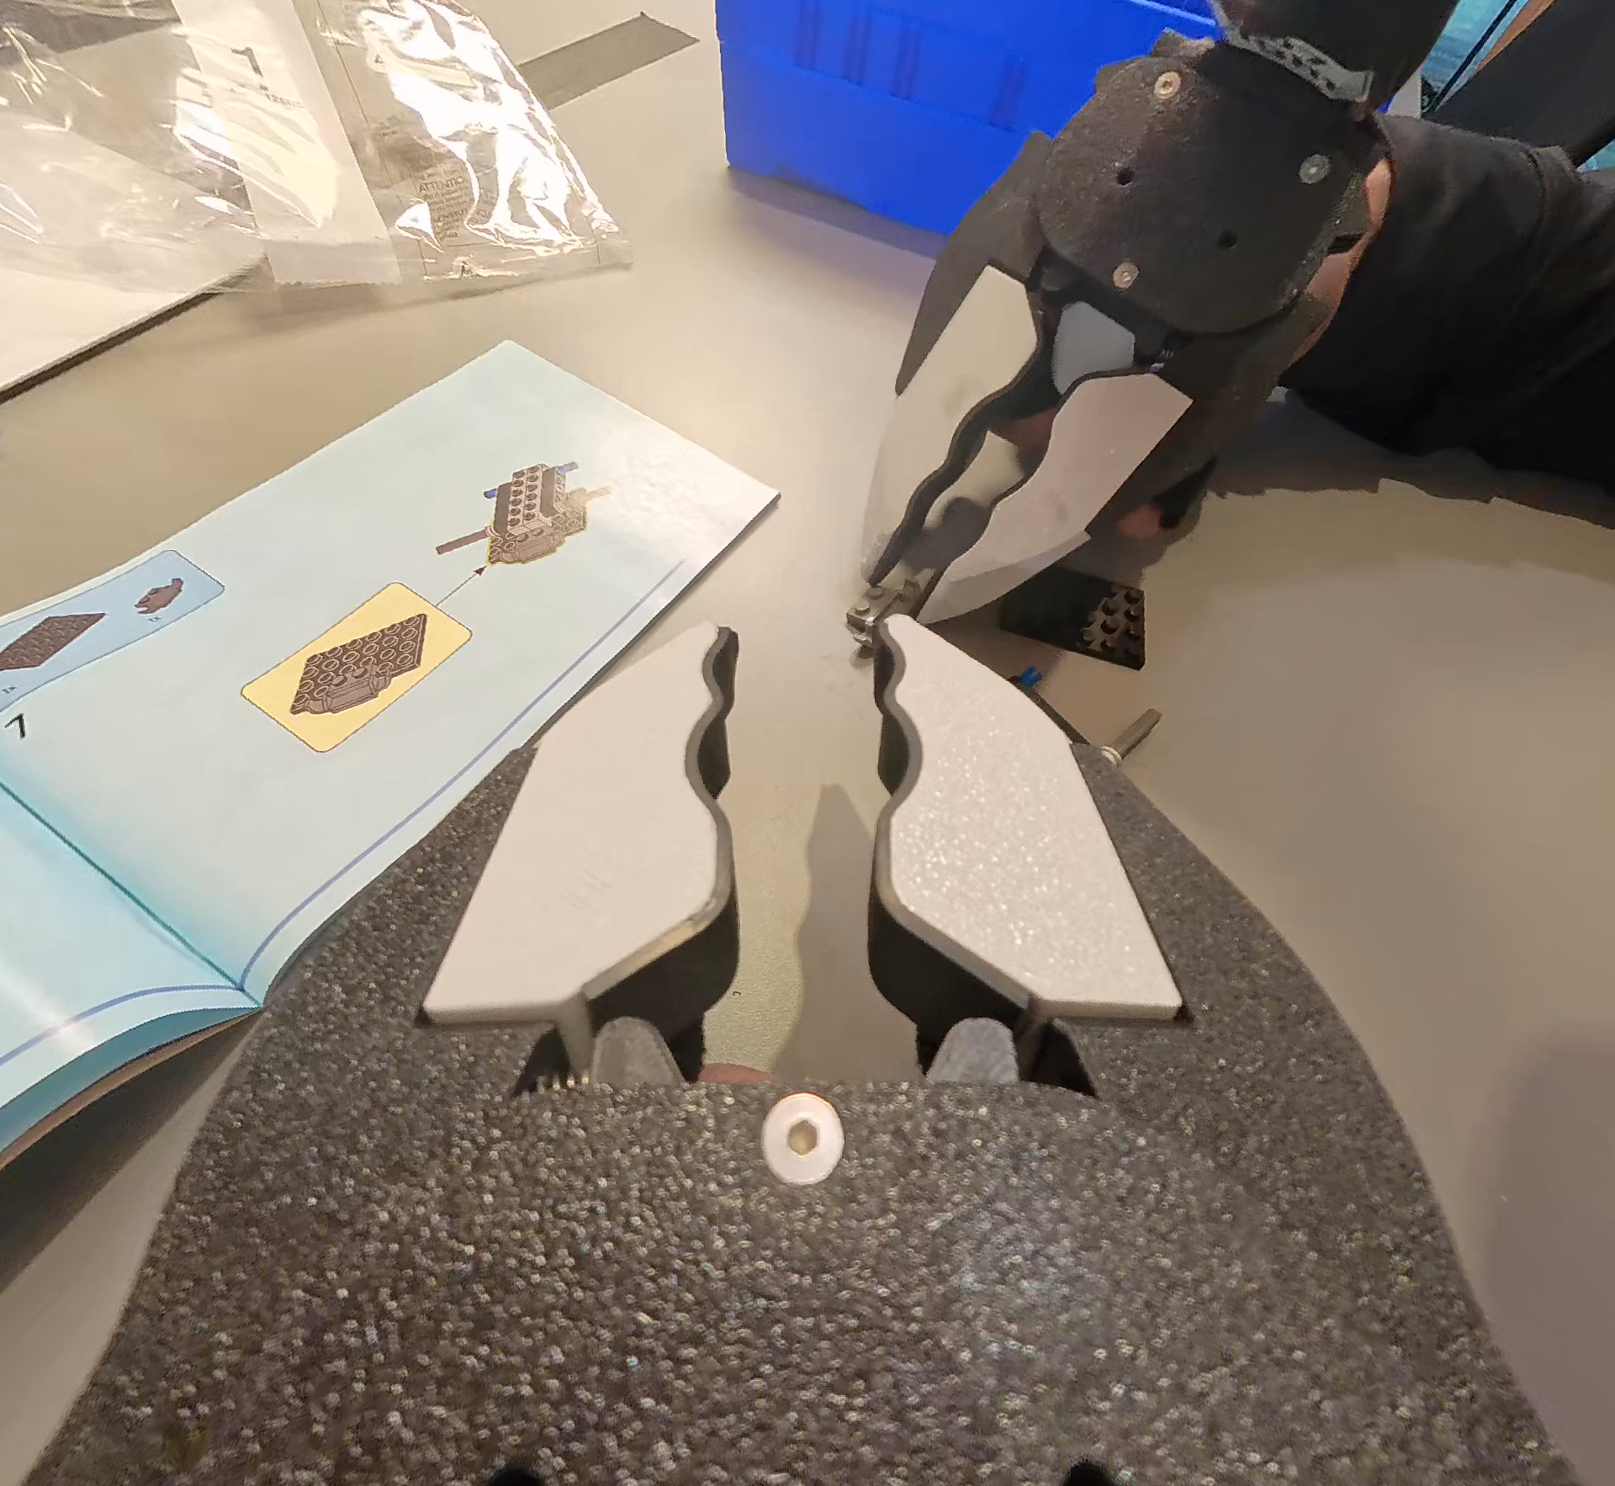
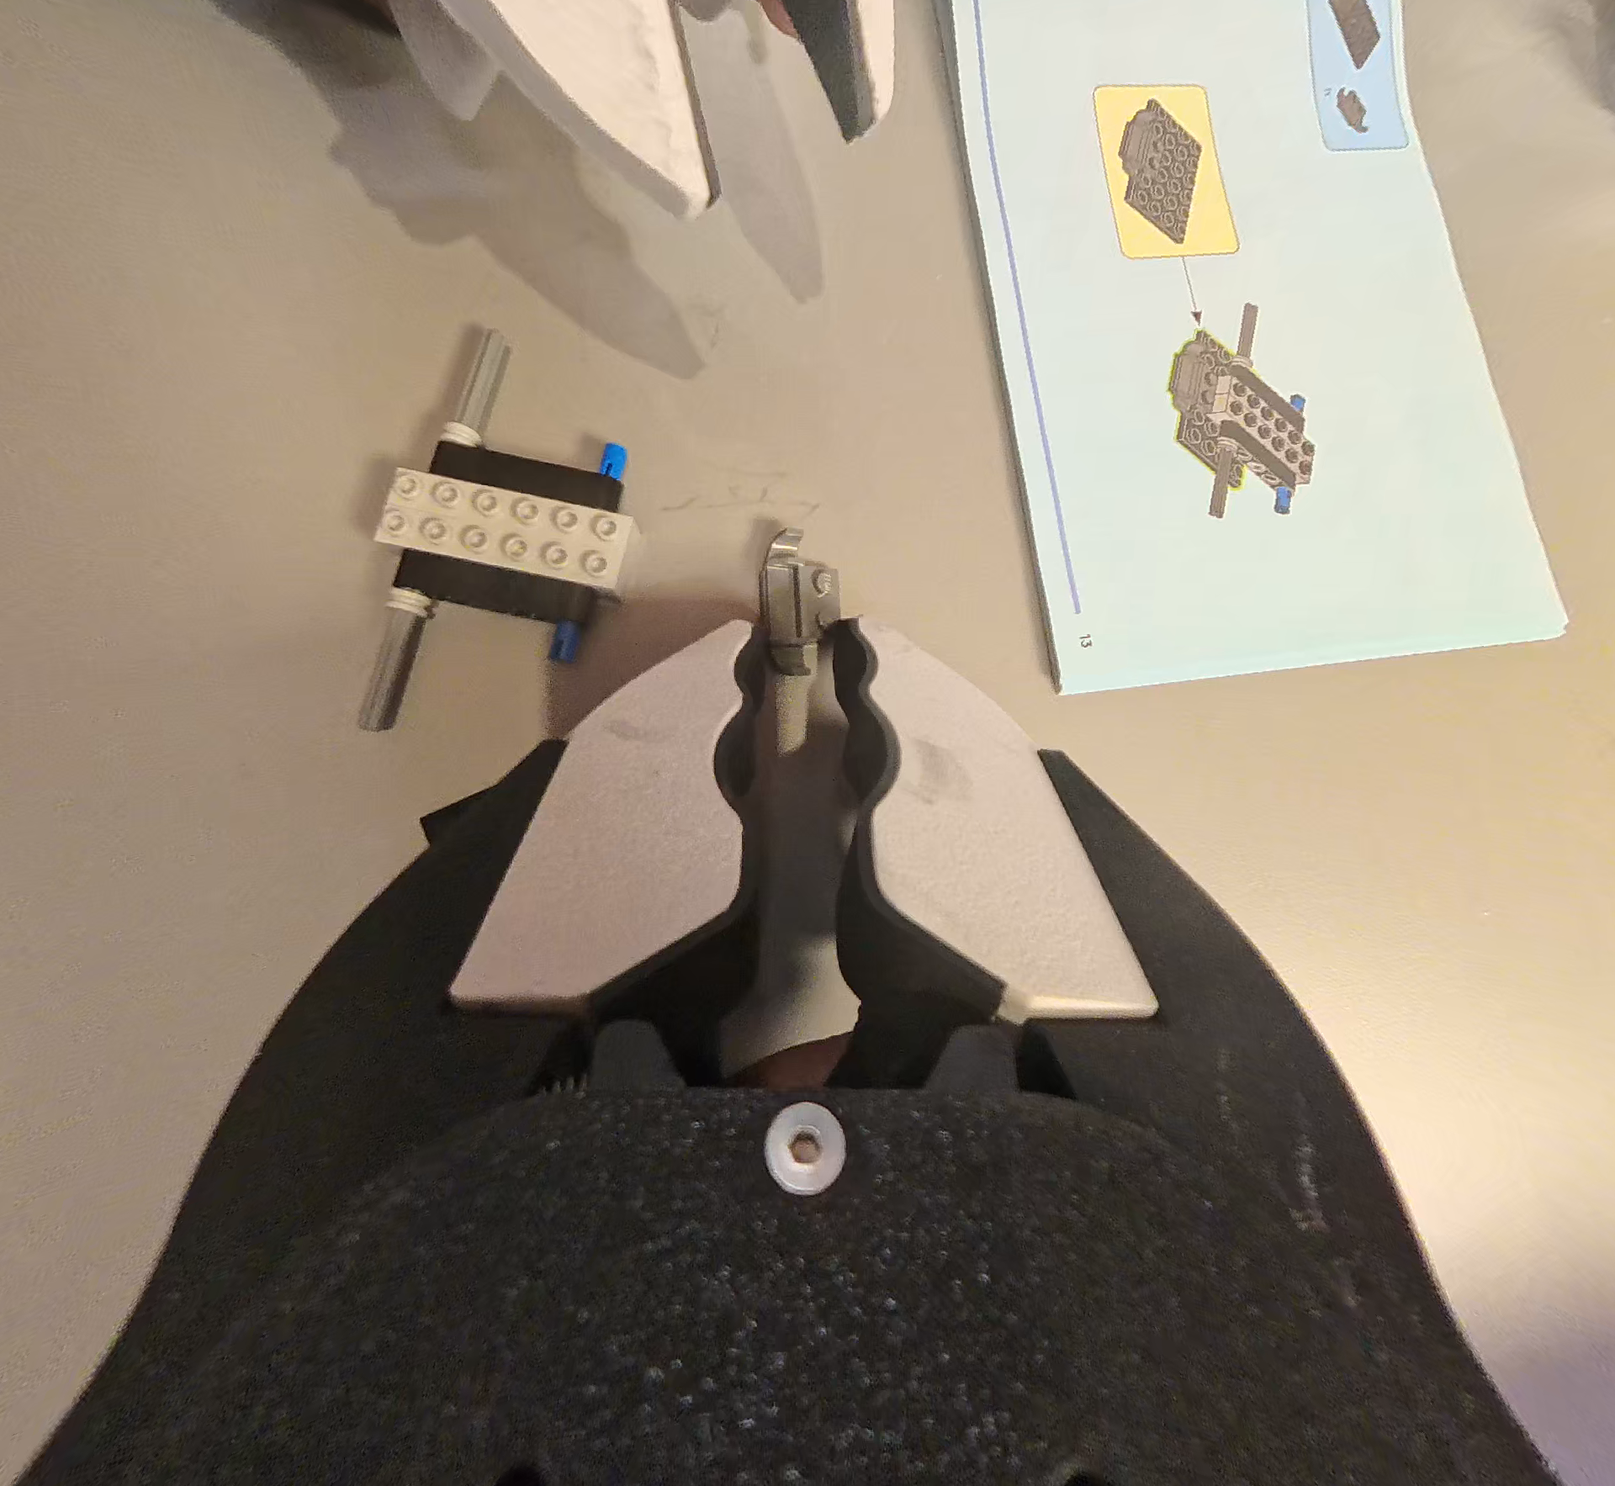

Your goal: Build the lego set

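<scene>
Right wrist view: right gripper (image 2: 800, 636) jaws pinch small grey piece (image 2: 791, 592) at tips; may slip. Left gripper (image 1: 808, 640) jaws open, empty.

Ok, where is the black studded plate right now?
In the left wrist view, the black studded plate lies flat on the grey table, right of centre, partly under the right tongs and just beyond the left tongs' right fingertip.

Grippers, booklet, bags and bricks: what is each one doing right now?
Left gripper: open, empty.
Right gripper: closed on small grey piece.
Booklet: open, flat.
Brick assembly: lying on table.
Plastic bags: opened, crumpled.
Black plate: flat, studs up.
</scene>
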A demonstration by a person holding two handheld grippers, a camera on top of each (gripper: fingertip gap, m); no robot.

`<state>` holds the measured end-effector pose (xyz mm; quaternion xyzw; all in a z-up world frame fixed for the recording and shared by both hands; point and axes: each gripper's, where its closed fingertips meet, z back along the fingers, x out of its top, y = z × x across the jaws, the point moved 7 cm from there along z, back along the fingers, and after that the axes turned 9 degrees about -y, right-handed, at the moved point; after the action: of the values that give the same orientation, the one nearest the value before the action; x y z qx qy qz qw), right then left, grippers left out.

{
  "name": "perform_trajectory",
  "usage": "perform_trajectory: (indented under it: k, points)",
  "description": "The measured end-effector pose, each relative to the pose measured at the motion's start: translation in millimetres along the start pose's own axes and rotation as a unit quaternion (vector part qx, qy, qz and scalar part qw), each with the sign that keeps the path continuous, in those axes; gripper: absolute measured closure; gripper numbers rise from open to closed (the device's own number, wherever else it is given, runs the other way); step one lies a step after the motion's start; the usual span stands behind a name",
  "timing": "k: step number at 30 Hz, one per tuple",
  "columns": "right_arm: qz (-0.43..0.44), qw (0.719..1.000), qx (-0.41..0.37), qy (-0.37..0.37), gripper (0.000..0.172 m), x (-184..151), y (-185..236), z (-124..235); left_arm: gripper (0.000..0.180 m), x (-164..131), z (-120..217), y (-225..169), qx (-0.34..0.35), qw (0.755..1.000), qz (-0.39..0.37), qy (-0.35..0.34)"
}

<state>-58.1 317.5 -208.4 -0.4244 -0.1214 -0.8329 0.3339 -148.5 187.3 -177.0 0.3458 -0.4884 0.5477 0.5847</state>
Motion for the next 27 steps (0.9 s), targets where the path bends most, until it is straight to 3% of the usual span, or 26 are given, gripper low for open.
perform_trajectory:
  k: [14,21,27]
  points:
    - [-0.006,0.998,-0.059,-0.027,0.163,0.5,-5.1,11.3,0.150,0.8,0.9,0.8,-0.011,0.999,0.036,-0.008]
    - [-0.026,0.975,-0.182,-0.128,0.163,24.3,-10.4,30.9,0.151,7.7,-3.4,-3.8,-0.042,0.983,0.168,-0.067]
    - [-0.044,0.952,-0.244,-0.182,0.163,43.1,4.4,32.1,0.150,15.7,-5.5,-6.1,-0.058,0.938,0.309,-0.144]
